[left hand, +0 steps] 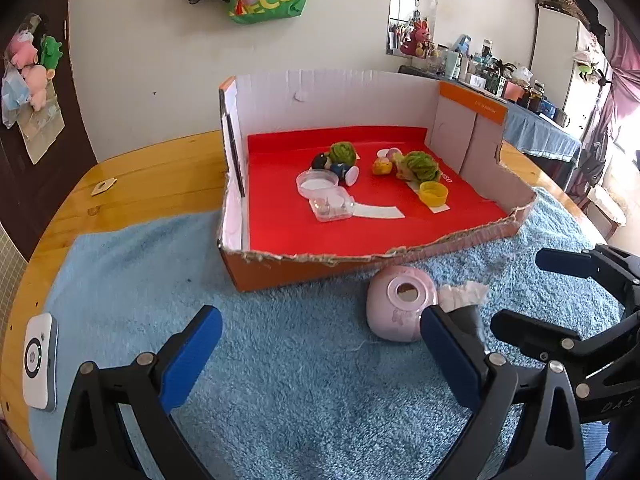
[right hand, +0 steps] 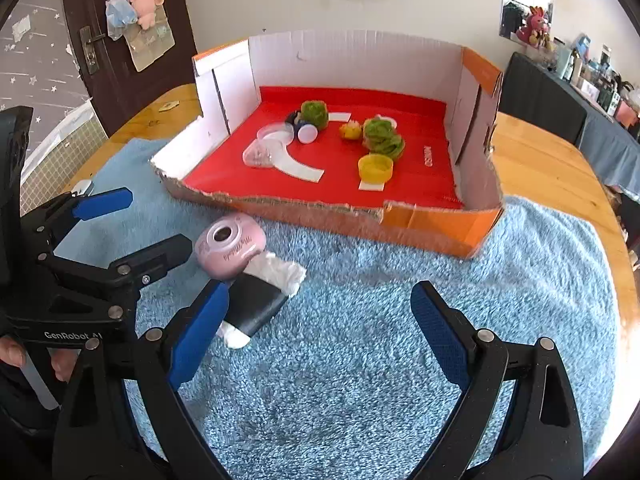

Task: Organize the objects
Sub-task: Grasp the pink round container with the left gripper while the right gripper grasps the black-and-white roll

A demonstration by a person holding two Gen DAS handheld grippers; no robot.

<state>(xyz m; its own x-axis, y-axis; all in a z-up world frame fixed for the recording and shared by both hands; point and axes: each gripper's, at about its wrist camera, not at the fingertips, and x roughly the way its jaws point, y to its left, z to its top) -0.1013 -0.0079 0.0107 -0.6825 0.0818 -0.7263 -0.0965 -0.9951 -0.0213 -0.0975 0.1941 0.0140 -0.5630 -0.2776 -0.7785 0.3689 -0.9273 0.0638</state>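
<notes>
Just ahead, box's torn front edge (right hand: 280,204), open blue towel (right hand: 360,360) below.

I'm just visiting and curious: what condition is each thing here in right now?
left gripper: open, empty
right gripper: open, empty
pink jar: on its side, outside the box
cardboard box: front wall torn low
yellow cap: hollow side up
clear case: closed, inside the box

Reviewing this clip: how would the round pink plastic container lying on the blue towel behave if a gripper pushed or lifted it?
The round pink plastic container looks smooth and domed, so it would probably roll or slip between fingers. It seems light and hollow, judging by the hole in its face. The fluffy blue towel should damp any rolling.
</notes>
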